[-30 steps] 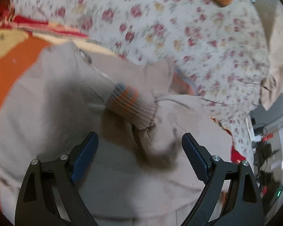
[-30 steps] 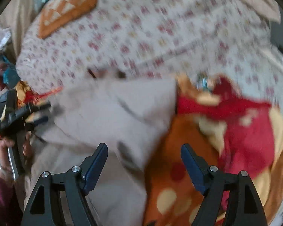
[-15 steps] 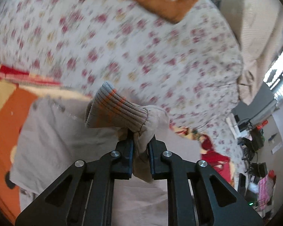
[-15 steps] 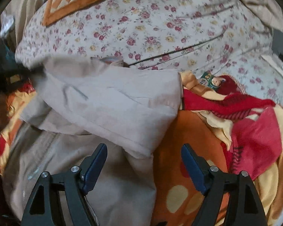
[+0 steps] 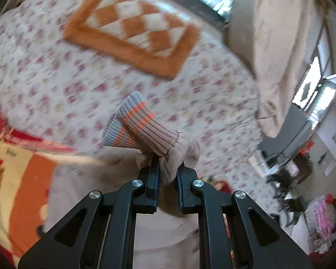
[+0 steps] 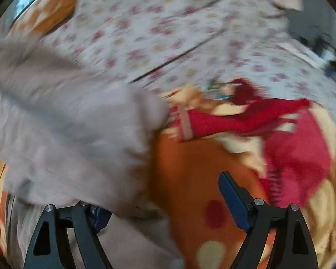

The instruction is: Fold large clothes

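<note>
A beige zip jacket lies on a bed, spread over an orange and red blanket. My left gripper is shut on the jacket's sleeve just behind its ribbed cuff, which is grey-beige with orange stripes. The sleeve is lifted above the jacket body. My right gripper hangs over the jacket's edge with its jaws opening. Lifted beige fabric drapes over its left finger and reaches partly into the gap, but the pads do not press on it. The right finger stands bare over the blanket.
A floral bedsheet covers the bed beyond the jacket. An orange and white checked cushion lies at the far side, near a beige curtain and windows. A red fringed cloth is bunched on the right.
My left gripper closed on the sleeve behind the cuff and raised it well above the bed. In the right wrist view the lifted fabric swept nearer and now covers the left finger.
</note>
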